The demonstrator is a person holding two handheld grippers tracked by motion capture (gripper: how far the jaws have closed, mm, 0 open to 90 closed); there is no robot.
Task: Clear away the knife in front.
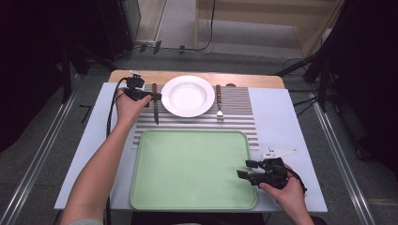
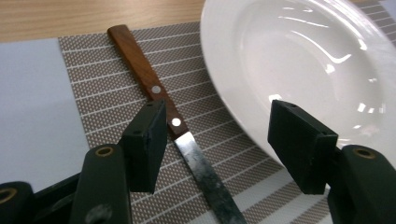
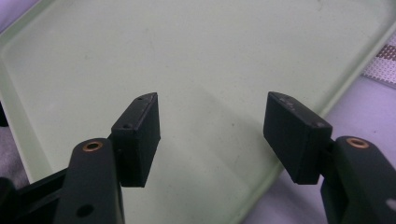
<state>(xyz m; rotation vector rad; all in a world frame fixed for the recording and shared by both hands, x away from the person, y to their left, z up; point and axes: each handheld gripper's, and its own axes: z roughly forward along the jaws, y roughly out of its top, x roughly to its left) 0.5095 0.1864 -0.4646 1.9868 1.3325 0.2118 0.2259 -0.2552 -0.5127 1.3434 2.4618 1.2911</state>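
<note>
Wood-handled knife (image 2: 154,88) beneath wide-apart left gripper (image 2: 219,140); right gripper (image 3: 212,135) spread, empty, above green tray (image 3: 224,56).

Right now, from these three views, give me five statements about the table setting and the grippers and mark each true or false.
1. The left gripper is clamped on the knife. False: its jaws are open, with the knife lying on the striped placemat between them.
2. The white plate sits between the knife and the fork. True.
3. Food lies on the green tray. False: the tray holds nothing.
4. The right gripper is open over the tray. True.
5. The fork lies on the tray. False: it lies on the placemat, right of the plate.
</note>
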